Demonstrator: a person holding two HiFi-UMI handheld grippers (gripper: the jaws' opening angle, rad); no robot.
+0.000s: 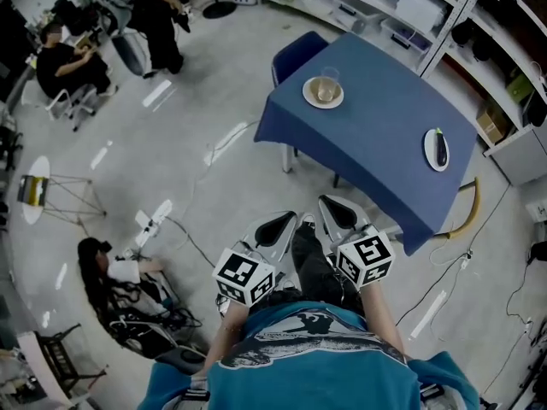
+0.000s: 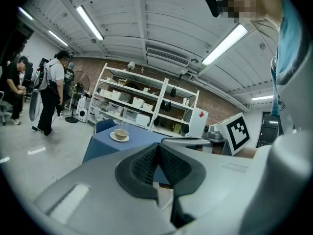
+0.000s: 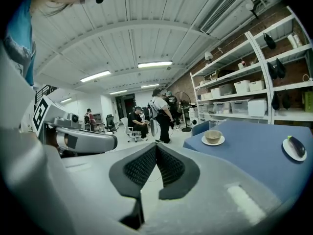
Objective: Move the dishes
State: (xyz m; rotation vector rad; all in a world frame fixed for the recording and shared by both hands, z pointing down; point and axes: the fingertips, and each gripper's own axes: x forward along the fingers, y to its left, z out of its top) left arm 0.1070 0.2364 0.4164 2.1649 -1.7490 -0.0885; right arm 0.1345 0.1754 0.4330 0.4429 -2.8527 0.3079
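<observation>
A blue-clothed table point(image 1: 376, 126) stands ahead of me and to the right. At its far end a white plate with a tan bowl point(image 1: 323, 92) and a clear glass point(image 1: 330, 77) rests. Near the right edge lies a second white plate point(image 1: 437, 149) carrying a dark aubergine-like item. My left gripper point(image 1: 275, 227) and right gripper point(image 1: 338, 213) are side by side over the floor, short of the table, both shut and empty. The right gripper view shows the bowl point(image 3: 212, 137) and the second plate point(image 3: 295, 147); the left gripper view shows the bowl point(image 2: 120, 134).
A blue chair point(image 1: 299, 54) is tucked at the table's far side. Shelving with boxes point(image 1: 479, 32) runs behind the table. Cables point(image 1: 192, 237) trail across the floor. A person sits on the floor at left point(image 1: 111, 272); others are farther back point(image 1: 154, 15).
</observation>
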